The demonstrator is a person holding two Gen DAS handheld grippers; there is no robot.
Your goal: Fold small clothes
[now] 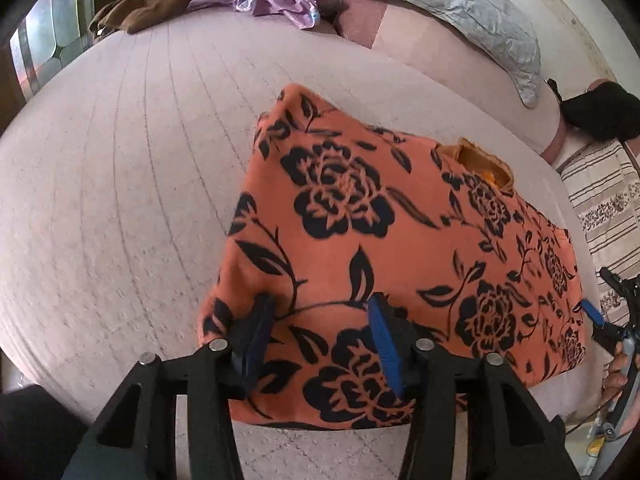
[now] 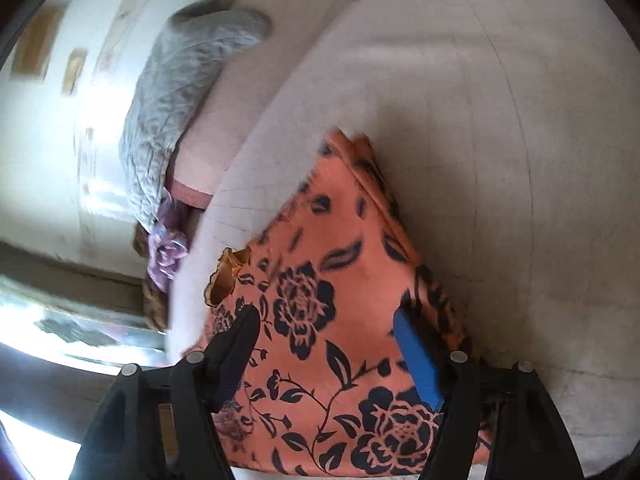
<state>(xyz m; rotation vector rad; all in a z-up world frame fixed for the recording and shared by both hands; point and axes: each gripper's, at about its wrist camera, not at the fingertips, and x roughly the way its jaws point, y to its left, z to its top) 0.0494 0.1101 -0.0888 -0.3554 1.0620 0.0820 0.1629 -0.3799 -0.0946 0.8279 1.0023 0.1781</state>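
An orange garment with a black flower print (image 1: 360,216) lies folded flat on the pale pink bedspread (image 1: 120,180). A yellow inner edge (image 1: 478,160) shows at its far right corner. My left gripper (image 1: 320,324) hovers over the garment's near edge, open, and no cloth is pinched between its fingers. In the right wrist view the same garment (image 2: 320,288) fills the middle, with the yellow edge (image 2: 224,276) on its left. My right gripper (image 2: 326,336) stands open over it, its blue pad (image 2: 418,360) clear of the cloth. The right gripper's tip (image 1: 594,314) also shows at the garment's right edge, with a hand behind it.
At the far side of the bed lie a grey quilted cover (image 1: 460,8), a crumpled purple garment (image 1: 280,0) and a brown cloth (image 1: 160,4). A striped cloth (image 1: 600,200) and a black item (image 1: 600,112) sit to the right. Bare bedspread stretches left of the garment.
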